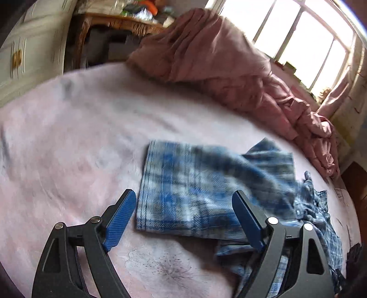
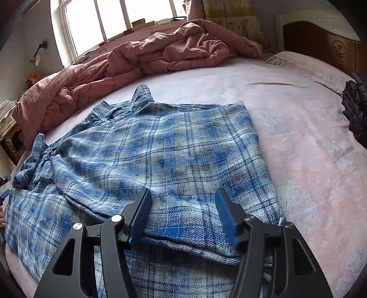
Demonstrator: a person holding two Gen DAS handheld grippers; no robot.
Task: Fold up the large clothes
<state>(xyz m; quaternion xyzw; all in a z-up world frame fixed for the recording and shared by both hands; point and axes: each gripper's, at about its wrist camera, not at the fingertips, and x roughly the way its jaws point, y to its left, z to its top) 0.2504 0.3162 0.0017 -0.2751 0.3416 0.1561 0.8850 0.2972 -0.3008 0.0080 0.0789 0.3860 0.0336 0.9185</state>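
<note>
1. While the blue checked shirt (image 2: 146,151) lies spread on the pink bed sheet (image 2: 309,142), both grippers hang just above it.
2. On the left wrist view, the left gripper (image 1: 183,213) has its jaws wide apart. Nothing is pinched between its blue pads (image 1: 120,220).
3. A folded flap of the shirt (image 1: 195,183) lies flat on the sheet (image 1: 68,137) under the gap between those pads. That view is a bit blurry.
4. More of the shirt sits bunched up at the right side of that view, past the right pad.
5. On the right wrist view, the right gripper (image 2: 183,213) has its jaws about half way apart. The shirt lies under the gap, but I cannot tell if the pads (image 2: 226,220) touch the cloth.
6. The shirt's collar (image 2: 142,96) points away toward the window (image 2: 114,20). A folded edge runs across just in front of the right gripper.
7. A rumpled pink quilt (image 2: 160,55) is heaped at the far side of the bed, near the window.
8. A pink pillow (image 2: 309,66) lies by the brown headboard (image 2: 325,48).
9. Something black and frilly (image 2: 355,110) sits at the right edge of the bed.
</note>
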